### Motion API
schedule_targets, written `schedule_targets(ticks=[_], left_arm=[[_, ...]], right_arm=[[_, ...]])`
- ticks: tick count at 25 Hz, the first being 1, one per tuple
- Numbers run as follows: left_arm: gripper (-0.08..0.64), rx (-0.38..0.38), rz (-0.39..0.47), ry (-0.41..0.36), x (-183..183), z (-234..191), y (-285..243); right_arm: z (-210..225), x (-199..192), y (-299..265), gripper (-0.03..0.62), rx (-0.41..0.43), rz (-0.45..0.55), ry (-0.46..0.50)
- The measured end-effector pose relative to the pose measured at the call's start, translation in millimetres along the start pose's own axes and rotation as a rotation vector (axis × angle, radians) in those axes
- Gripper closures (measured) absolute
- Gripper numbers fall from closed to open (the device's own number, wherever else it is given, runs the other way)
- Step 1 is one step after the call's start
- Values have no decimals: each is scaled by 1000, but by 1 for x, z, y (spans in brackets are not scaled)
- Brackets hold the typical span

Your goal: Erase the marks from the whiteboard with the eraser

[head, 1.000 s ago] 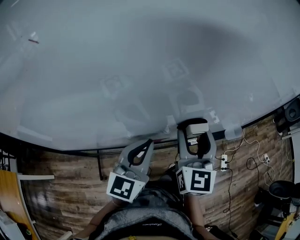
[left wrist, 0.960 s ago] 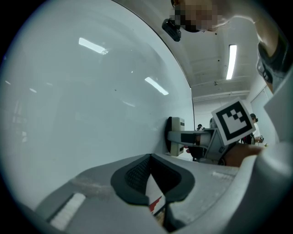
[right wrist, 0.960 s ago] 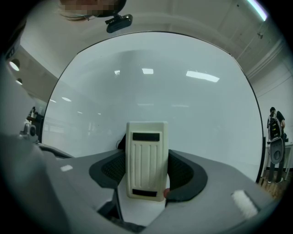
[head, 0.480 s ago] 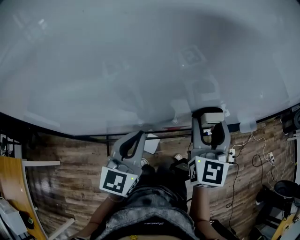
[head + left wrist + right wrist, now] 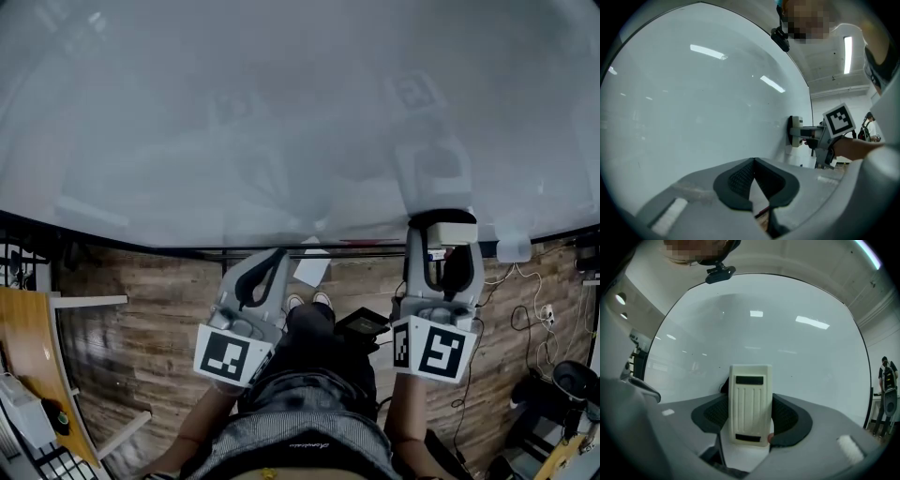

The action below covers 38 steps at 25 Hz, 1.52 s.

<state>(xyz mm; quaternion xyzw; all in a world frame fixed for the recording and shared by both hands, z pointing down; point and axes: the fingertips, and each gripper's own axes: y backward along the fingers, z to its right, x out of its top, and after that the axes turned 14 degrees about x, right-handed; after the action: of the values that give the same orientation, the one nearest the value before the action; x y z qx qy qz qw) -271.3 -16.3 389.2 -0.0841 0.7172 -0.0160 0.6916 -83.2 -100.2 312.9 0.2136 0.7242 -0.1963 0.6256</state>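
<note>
One whiteboard fills the upper part of the head view, with two grippers held in front of its lower edge. The right gripper is clamped on the single eraser, a cream block with a ribbed back. In the right gripper view the eraser stands upright between the two dark pads, one pressing on each side, with the board behind it. The left gripper view shows that eraser from the side near the board's right edge. Its face seems to lie flat against the board, though the view is small there.

The left gripper hangs lower, well apart from the right one, its tips over the board's bottom rail. Its own view shows the left gripper with its two jaws closed together at the tips and holding nothing.

Each gripper carries one marker cube, two in all: one on the left, one on the right. Below, on the wooden floor, are two shoes, one white sheet and loose cables at the right. One person stands beyond the board's right end.
</note>
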Motion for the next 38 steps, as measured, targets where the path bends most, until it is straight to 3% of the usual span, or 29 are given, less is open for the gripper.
schedule_targets(ticks=[7, 22, 32, 38], left_arm=[[557, -14, 5, -35, 3, 10, -1], [557, 80, -7, -21, 12, 31, 14], [557, 99, 1, -7, 10, -16, 23], [557, 57, -17, -32, 11, -59, 37]], right_arm=[[0, -1, -2, 330, 5, 9, 9], [1, -1, -3, 330, 71, 5, 21], [-8, -4, -3, 330, -2, -4, -6], [-56, -2, -18, 330, -6, -8, -37]])
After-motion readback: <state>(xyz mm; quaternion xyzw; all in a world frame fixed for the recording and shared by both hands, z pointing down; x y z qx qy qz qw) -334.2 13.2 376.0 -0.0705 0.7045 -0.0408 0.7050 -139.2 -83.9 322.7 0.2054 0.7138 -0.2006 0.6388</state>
